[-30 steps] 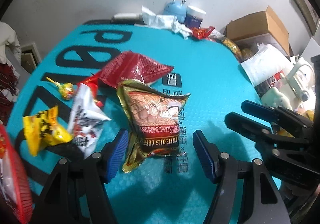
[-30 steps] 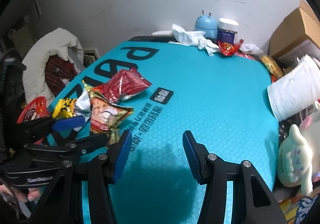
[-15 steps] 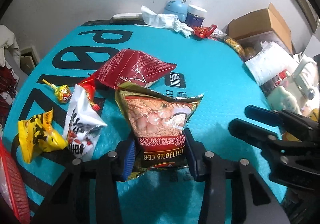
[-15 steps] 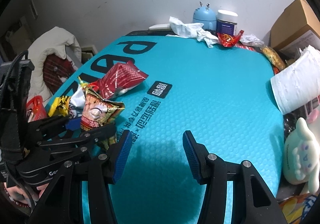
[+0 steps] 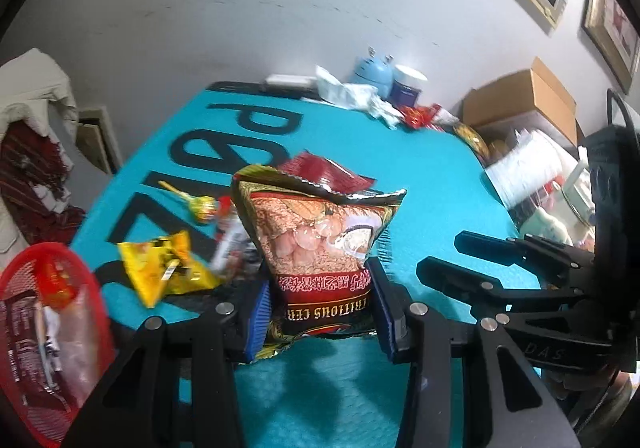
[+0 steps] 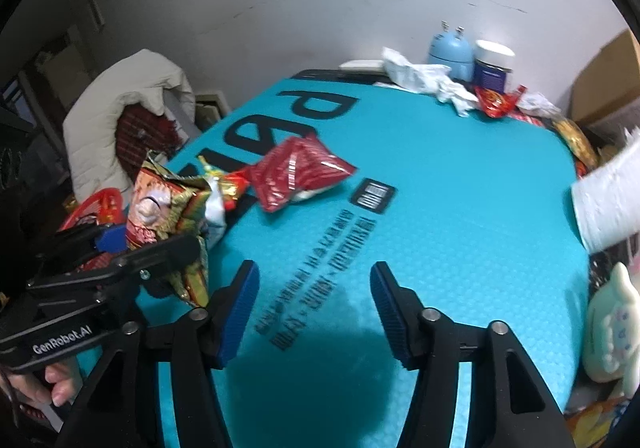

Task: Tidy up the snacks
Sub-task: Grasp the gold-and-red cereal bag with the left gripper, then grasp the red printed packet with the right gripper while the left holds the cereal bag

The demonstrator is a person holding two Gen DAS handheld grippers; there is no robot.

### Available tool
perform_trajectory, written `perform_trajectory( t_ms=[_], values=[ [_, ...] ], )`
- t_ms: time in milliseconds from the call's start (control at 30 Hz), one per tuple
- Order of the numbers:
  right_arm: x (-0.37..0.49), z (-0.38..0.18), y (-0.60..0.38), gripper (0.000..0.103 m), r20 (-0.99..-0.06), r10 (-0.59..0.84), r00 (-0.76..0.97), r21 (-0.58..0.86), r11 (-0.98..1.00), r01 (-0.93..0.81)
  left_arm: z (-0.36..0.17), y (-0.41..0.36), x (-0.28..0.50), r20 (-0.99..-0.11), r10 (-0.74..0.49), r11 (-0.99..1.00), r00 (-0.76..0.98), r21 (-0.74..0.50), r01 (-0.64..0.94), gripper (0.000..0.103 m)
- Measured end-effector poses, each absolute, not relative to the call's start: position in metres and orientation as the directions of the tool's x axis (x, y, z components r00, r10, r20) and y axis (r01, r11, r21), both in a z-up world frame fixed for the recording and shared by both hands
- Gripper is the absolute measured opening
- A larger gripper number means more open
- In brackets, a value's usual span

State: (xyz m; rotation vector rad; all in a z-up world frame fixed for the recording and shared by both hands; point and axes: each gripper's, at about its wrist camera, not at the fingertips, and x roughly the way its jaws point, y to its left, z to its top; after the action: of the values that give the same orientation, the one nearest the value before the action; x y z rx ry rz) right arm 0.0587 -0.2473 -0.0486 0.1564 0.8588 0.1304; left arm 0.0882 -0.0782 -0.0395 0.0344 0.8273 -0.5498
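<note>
On the teal worktop (image 5: 420,184), my left tongs (image 5: 320,312) clamp the cereal bag (image 5: 320,240) just lifted, right tongs (image 6: 312,308) empty and opening wider; red basket (image 5: 24,280) partly filled, red packet (image 6: 300,172), yellow packet (image 5: 160,268), lollipop (image 5: 200,204) left.

The left gripper (image 5: 320,312), black with blue ribbed pads, fills the bottom of the left wrist view, its jaws clamped on the lower end of a gold-and-red foil cereal bag (image 5: 320,244) that stands upright between them. The right gripper (image 6: 314,308), of the same build, sits at the bottom centre of the right wrist view; its jaws have just been opening and nothing lies between them. Fingertips (image 6: 60,388) of a hand show at that view's lower left, wrapped around the left gripper's handle.
</note>
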Motion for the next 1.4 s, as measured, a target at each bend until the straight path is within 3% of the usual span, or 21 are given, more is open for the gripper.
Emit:
perform_trajectory(
  t_ms=[500,600,667,767,1000,1400],
  values=[
    [0.101,-0.049,-0.208,0.063,-0.743,0.205,0.638,0.157,0.979,-0.133,-0.034,-0.026,0.108,-0.694,-0.378,0.917,0.613,-0.186,0.354,0.043],
    [0.115,-0.05,-0.206,0.072,-0.742,0.187,0.644,0.129,0.982,-0.137,-0.036,-0.022,0.116,-0.697,-0.372,0.921,0.613,-0.194,0.339,0.043],
    [0.125,-0.05,-0.206,0.072,-0.745,0.168,0.646,0.107,0.985,-0.133,-0.037,-0.023,0.12,-0.698,-0.374,0.921,0.61,-0.2,0.335,0.043],
    [0.139,-0.05,-0.208,0.087,-0.739,0.147,0.657,0.077,0.988,-0.134,-0.039,-0.024,0.128,-0.701,-0.379,0.919,0.604,-0.211,0.332,0.043],
    [0.166,-0.058,-0.217,0.094,-0.74,0.139,0.658,0.078,0.989,-0.122,-0.047,-0.035,0.147,-0.712,-0.395,0.912,0.58,-0.229,0.34,0.043],
    [0.21,-0.099,-0.227,0.098,-0.818,0.192,0.543,0.137,0.981,-0.14,-0.061,-0.048,0.165,-0.737,-0.407,0.904,0.54,-0.239,0.354,0.043]
  ],
)
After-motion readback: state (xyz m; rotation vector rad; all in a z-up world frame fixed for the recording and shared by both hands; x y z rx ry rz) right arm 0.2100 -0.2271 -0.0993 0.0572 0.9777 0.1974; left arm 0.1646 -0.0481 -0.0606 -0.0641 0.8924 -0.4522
